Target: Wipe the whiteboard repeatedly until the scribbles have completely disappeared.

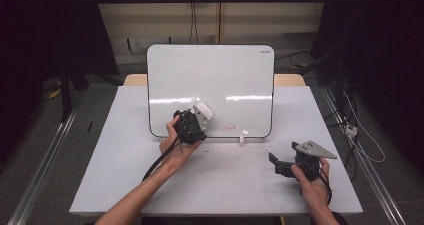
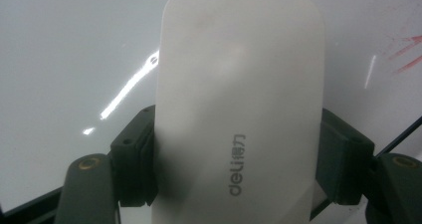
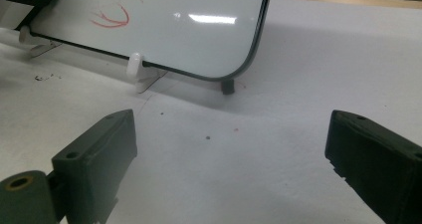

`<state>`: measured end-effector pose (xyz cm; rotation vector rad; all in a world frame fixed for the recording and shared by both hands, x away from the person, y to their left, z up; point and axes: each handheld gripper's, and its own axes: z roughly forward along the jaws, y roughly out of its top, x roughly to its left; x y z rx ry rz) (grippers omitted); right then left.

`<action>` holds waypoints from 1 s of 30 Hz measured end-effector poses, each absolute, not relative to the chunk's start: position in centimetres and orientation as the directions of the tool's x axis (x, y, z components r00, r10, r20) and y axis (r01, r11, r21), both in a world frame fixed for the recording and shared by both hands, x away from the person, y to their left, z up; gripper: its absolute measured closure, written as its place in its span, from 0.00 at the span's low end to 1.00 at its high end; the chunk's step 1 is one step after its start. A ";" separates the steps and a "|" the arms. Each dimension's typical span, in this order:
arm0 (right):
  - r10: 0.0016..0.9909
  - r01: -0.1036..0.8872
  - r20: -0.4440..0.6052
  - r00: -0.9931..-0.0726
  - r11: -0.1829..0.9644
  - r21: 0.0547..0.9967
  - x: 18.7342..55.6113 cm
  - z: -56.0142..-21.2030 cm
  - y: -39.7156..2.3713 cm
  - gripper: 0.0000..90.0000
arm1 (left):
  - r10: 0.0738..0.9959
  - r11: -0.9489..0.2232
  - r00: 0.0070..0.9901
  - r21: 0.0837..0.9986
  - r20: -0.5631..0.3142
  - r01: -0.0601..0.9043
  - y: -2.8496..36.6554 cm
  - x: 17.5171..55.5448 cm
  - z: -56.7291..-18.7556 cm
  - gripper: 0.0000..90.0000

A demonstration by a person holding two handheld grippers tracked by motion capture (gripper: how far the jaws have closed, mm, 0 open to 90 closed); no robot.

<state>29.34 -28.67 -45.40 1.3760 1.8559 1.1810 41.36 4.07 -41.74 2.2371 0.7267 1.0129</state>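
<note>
A whiteboard (image 1: 210, 80) stands tilted on small white feet at the back of the table, with a red scribble (image 1: 227, 127) low on its face. My left gripper (image 1: 197, 116) is shut on a white eraser (image 2: 239, 104) marked "deli", held against the board just left of the red scribble (image 3: 110, 17). My right gripper (image 1: 274, 161) rests low at the table's front right, open with nothing between its jaws, pointing toward the whiteboard's lower right corner (image 3: 249, 59).
The white table (image 1: 125, 150) is bare around both hands. A white foot (image 3: 135, 67) props the board's lower edge. Dark curtains, cables and metal rails flank the table on both sides.
</note>
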 end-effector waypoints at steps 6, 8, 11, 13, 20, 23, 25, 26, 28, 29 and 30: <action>0.940 0.466 0.076 -0.333 0.095 0.879 29.3 -45.4 -28.7 0.07 | 0.668 -0.691 0.571 0.684 0.477 0.236 3.8 41.4 -41.6 0.33; 0.940 0.467 0.076 -0.333 0.095 0.879 29.4 -45.4 -28.7 0.07 | 0.671 -0.688 0.565 0.688 0.480 0.233 3.8 41.4 -41.7 0.33; 0.940 0.467 0.076 -0.334 0.095 0.879 29.4 -45.4 -28.7 0.07 | 0.671 -0.687 0.564 0.689 0.480 0.231 3.7 41.4 -41.7 0.32; 0.940 0.466 0.075 -0.334 0.096 0.879 29.4 -45.4 -28.7 0.07 | 0.671 -0.687 0.565 0.689 0.480 0.229 3.7 41.4 -41.7 0.32; 0.940 0.467 0.076 -0.333 0.095 0.879 29.4 -45.4 -28.7 0.07 | 0.659 -0.696 0.570 0.685 0.490 0.215 3.4 41.4 -41.7 0.32; 0.940 0.467 0.075 -0.333 0.096 0.879 29.4 -45.4 -28.7 0.07 | 0.649 -0.704 0.571 0.681 0.503 0.200 3.1 41.4 -41.7 0.31; 0.940 0.466 0.075 -0.334 0.096 0.879 29.4 -45.4 -28.7 0.07 | 0.647 -0.702 0.577 0.685 0.499 0.194 2.7 41.4 -41.7 0.31; 0.940 0.467 0.076 -0.334 0.095 0.879 29.4 -45.4 -28.7 0.07 | 0.642 -0.705 0.579 0.683 0.502 0.190 2.5 41.4 -41.7 0.30; 0.940 0.465 0.074 -0.333 0.096 0.880 29.3 -45.4 -28.7 0.07 | 0.637 -0.710 0.583 0.679 0.504 0.189 2.0 41.4 -41.7 0.29; 0.940 0.467 0.075 -0.333 0.095 0.879 29.3 -45.4 -28.7 0.07 | 0.635 -0.710 0.584 0.679 0.505 0.186 1.8 41.4 -41.7 0.28; 0.940 0.468 0.077 -0.333 0.094 0.879 29.4 -45.4 -28.7 0.07 | 0.628 -0.715 0.588 0.676 0.509 0.179 1.5 41.4 -41.7 0.28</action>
